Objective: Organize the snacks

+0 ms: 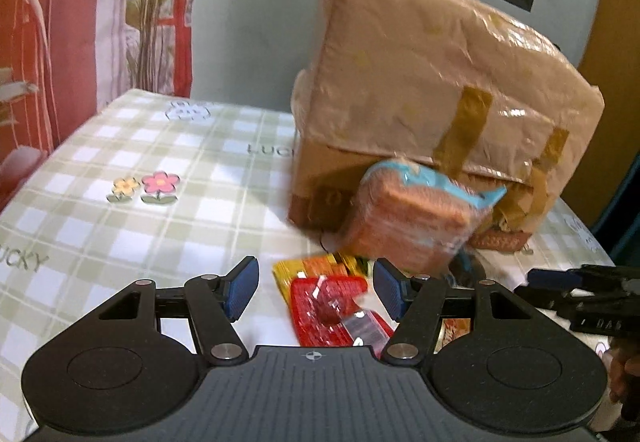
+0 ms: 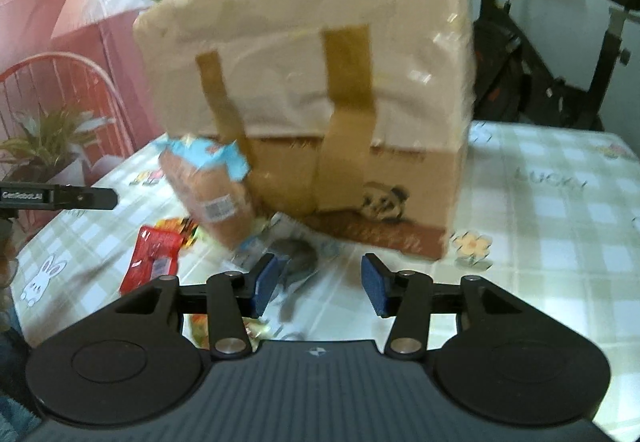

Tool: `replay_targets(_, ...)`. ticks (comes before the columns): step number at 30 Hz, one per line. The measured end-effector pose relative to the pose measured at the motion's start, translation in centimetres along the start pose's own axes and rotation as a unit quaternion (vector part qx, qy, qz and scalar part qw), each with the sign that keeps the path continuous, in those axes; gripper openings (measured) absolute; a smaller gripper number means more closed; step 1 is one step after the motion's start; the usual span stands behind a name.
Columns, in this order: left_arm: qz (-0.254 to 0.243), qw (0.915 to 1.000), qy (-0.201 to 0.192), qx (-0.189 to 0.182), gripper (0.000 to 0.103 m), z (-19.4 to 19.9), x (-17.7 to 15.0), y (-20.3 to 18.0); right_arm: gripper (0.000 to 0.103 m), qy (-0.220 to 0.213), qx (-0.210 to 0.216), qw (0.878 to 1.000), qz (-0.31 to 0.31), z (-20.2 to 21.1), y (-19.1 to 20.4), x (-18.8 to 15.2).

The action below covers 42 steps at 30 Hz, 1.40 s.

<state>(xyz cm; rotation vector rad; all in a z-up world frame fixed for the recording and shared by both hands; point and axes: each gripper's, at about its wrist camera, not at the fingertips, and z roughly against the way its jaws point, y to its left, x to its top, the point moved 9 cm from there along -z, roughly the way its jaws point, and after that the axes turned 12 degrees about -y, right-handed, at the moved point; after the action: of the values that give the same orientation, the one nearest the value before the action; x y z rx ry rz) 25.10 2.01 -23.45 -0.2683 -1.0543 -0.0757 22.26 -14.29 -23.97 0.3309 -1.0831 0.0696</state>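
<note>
Left wrist view: left gripper (image 1: 316, 292) poised with fingers parted about halfway, nothing held, red snack packet (image 1: 328, 312) lying flat between the pads but untouched; yellow-orange packet (image 1: 316, 268) just beyond at 12 o'clock; biscuit pack (image 1: 412, 218) at 1 o'clock, leaning on the taped cardboard box (image 1: 440, 94). Right wrist view: right gripper (image 2: 320, 284) likewise partly open and empty, over a crumpled grey wrapper (image 2: 296, 254) on the checked tablecloth (image 2: 560, 210), biscuit pack at 10 o'clock. Judged an approach step, picking not begun. Next move probably called for settling the left pads lower around the red packet, then closing gently on its thin, slippery film
</note>
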Motion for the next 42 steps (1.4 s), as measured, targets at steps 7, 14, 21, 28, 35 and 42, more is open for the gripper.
replay_targets(7, 0.010, 0.9998, 0.017, 0.001, 0.066, 0.1, -1.6, -0.1, 0.055, 0.045, 0.051, 0.997, 0.042, -0.6, 4.0, -3.0)
replay_targets(14, 0.016, 0.9994, 0.031, 0.001, 0.066, 0.2, -2.7, -0.3, 0.066, 0.070, 0.068, 0.990, 0.099, -2.1, 6.5, -4.3)
replay_targets(21, 0.001, 0.9992, 0.039, 0.006, 0.066, -0.6, -3.2, -0.9, 0.065, 0.064, 0.064, 0.987, 0.136, -3.0, 7.3, -4.9)
replay_targets(28, -0.025, 0.9981, 0.050, 0.025, 0.068, -2.9, -3.4, -1.3, 0.057, 0.056, 0.053, 0.989, 0.128, -1.8, 6.4, -4.9)
replay_targets(35, -0.048, 0.9967, 0.051, 0.041, 0.068, -5.0, -3.5, -2.2, 0.047, 0.031, 0.001, 0.996, 0.080, -0.2, 3.1, -4.1)
replay_targets(42, -0.067, 0.9958, 0.034, 0.052, 0.056, -4.7, -3.9, -2.1, 0.048, 0.022, -0.001, 0.996, 0.083, -0.1, 3.0, -4.4)
